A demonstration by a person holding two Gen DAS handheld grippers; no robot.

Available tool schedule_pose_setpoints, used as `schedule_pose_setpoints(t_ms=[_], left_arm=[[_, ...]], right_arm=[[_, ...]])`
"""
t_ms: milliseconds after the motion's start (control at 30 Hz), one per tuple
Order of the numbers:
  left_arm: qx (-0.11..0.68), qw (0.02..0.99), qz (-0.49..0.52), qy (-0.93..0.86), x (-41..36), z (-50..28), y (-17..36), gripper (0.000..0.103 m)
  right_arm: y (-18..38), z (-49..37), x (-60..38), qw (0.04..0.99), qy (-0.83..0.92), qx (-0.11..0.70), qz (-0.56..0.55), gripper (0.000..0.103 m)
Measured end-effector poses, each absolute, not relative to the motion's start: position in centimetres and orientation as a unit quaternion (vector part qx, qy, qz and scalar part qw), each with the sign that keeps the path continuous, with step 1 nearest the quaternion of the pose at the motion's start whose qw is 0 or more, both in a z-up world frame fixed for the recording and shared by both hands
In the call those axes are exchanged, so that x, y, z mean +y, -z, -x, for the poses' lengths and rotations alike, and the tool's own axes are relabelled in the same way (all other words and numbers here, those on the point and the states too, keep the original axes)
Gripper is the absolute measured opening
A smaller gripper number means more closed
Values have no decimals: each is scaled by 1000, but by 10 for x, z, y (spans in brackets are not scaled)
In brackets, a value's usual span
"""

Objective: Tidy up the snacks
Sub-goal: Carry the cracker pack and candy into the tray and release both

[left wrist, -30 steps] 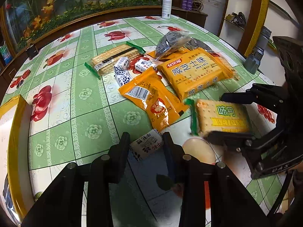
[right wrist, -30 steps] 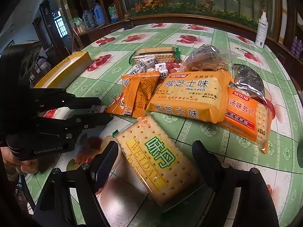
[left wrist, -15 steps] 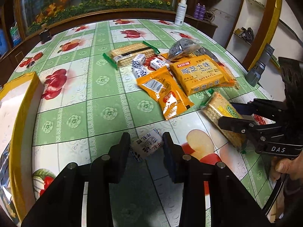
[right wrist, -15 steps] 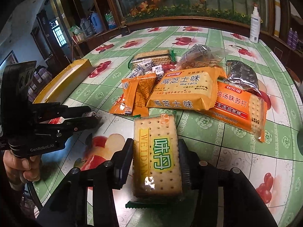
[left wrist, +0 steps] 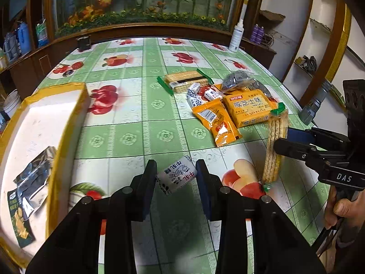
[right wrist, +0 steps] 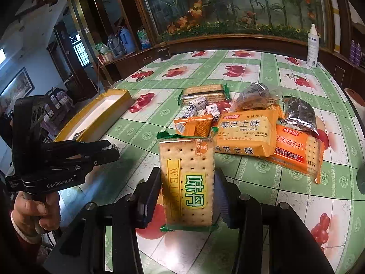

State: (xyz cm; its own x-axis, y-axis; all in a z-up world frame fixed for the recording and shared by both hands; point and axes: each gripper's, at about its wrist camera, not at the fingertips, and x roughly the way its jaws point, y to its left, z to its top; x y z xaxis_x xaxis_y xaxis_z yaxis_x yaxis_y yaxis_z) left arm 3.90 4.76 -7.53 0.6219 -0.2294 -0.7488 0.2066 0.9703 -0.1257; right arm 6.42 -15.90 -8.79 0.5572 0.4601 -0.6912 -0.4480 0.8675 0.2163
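My left gripper (left wrist: pixel 176 180) is shut on a small white milk candy (left wrist: pixel 178 174) and holds it above the tablecloth, right of the yellow-rimmed white box (left wrist: pixel 66 123). My right gripper (right wrist: pixel 187 190) is shut on a Weidan cracker pack (right wrist: pixel 187 159), which is lifted off the table and stands on end. From the left wrist view that cracker pack (left wrist: pixel 275 146) hangs edge-on in the right gripper (left wrist: pixel 281 142). The right wrist view shows the left gripper (right wrist: pixel 112 152) at the left, with the candy's end (right wrist: pixel 112 147) poking out of its tips.
A pile of snacks lies mid-table: orange biscuit packs (right wrist: pixel 244 134), a green-ended sandwich biscuit pack (right wrist: pixel 204 92), several loose candies (left wrist: pixel 198 92) and silver bags (right wrist: pixel 298 110). A silver snack bag (left wrist: pixel 32 178) lies in the box. A spray bottle (left wrist: pixel 236 36) stands at the far edge.
My right gripper closed on the cracker pack and raised it off the table onto its end. My left gripper carried the candy leftward, and the box came into view.
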Motion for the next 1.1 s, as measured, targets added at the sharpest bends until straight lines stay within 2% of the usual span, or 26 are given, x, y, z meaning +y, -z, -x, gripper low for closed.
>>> schedule_pose_setpoints(t_ms=[667,1100], left_arm=[[371,926,67,16,143,1,44,33],[370,921,107,-61,216,4,55,33]], right_arm=[[57,-62,-69,859,-350,372,-18,47],[44,-85,30,832,-424,353,-57,47]])
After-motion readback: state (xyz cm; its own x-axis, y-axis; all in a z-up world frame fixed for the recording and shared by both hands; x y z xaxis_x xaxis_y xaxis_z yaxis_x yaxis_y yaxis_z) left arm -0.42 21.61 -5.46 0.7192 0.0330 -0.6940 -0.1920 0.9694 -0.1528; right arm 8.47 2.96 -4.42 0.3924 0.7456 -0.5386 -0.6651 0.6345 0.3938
